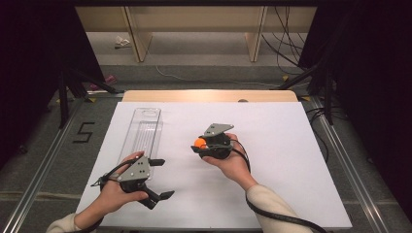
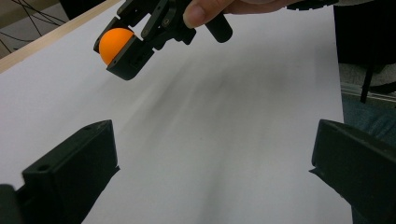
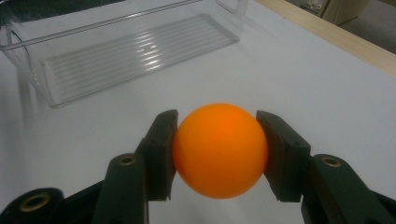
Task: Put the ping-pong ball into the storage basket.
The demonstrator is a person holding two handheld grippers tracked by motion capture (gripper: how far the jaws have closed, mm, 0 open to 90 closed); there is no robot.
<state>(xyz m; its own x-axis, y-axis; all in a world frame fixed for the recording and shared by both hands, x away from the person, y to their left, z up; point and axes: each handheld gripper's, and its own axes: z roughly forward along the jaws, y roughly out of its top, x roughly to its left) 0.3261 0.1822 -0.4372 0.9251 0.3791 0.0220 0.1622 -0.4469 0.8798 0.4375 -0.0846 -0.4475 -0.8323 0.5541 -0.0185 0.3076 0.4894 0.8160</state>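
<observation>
Orange ball [image 3: 219, 150] is sitting clamped in your right tongs [image 1: 200, 143]; left tongs [image 1: 161, 178] are gaping empty, so keep squeezing gently while carrying toward the clear tray [image 1: 141, 131].

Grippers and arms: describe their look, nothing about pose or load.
Both the left gripper and right gripper are black, each with two blocky jaws, a grey three-cornered plate on top and a trailing black cable. The person wears cream sleeves.
</observation>
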